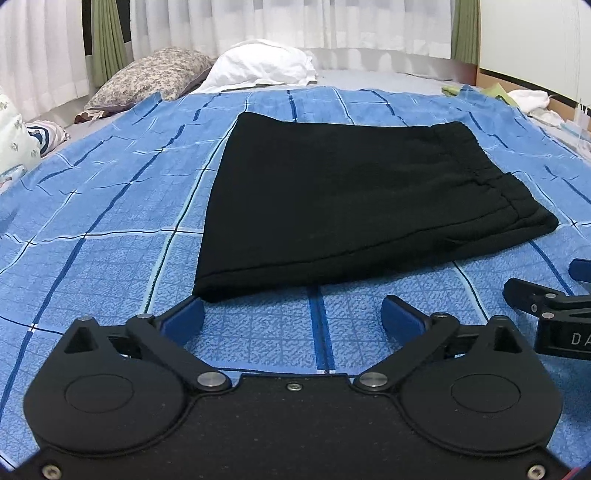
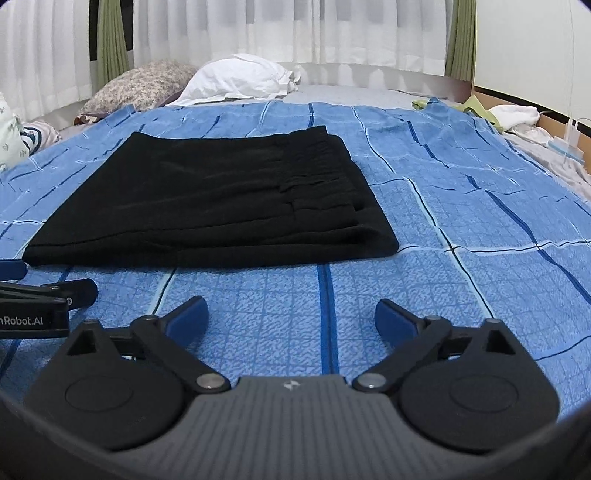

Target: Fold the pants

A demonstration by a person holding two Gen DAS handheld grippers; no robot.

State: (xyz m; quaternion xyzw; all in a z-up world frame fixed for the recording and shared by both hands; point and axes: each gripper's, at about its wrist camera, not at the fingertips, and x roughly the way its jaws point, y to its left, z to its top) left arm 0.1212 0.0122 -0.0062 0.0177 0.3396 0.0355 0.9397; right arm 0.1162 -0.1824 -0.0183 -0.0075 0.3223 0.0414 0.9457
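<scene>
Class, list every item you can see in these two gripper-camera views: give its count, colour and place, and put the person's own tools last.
pants: one, black, folded flat on the bedspread
bedspread: one, blue with plaid lines, covering the bed
white pillow: one, white, at the far end
floral pillow: one, patterned, left of the white pillow
curtains: white sheer with green panels, behind the bed
left gripper: one, black with blue pads, open, near the pants' edge
right gripper: one, same colours, open, over bare bedspread
</scene>
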